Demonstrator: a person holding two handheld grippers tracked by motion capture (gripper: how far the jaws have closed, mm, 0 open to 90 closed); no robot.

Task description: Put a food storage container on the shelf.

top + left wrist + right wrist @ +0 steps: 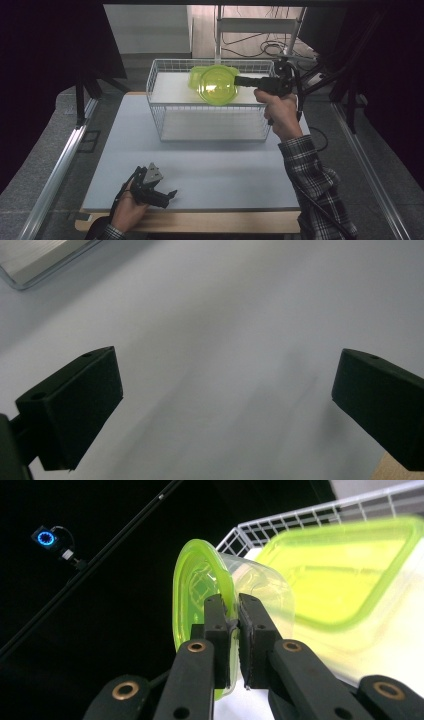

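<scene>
A round clear container with a lime-green lid [217, 86] [197, 587] hangs tilted on its side over the white wire basket [160, 107]. My right gripper [238, 80] [230, 605] is shut on its rim, one jaw on each side of the lid's edge. Behind it in the basket lies a rectangular container with a green lid [196, 75] [345, 575]. My left gripper [167, 195] [227, 405] rests low over the pale table [225, 170] near its front left edge, open, with nothing between its jaws.
The basket's rim [280, 522] stands at the back middle of the table. A metal rail [60, 165] [45, 260] runs along the table's left side. Cables and a frame lie on the floor behind the basket. A wooden edge borders the table's front.
</scene>
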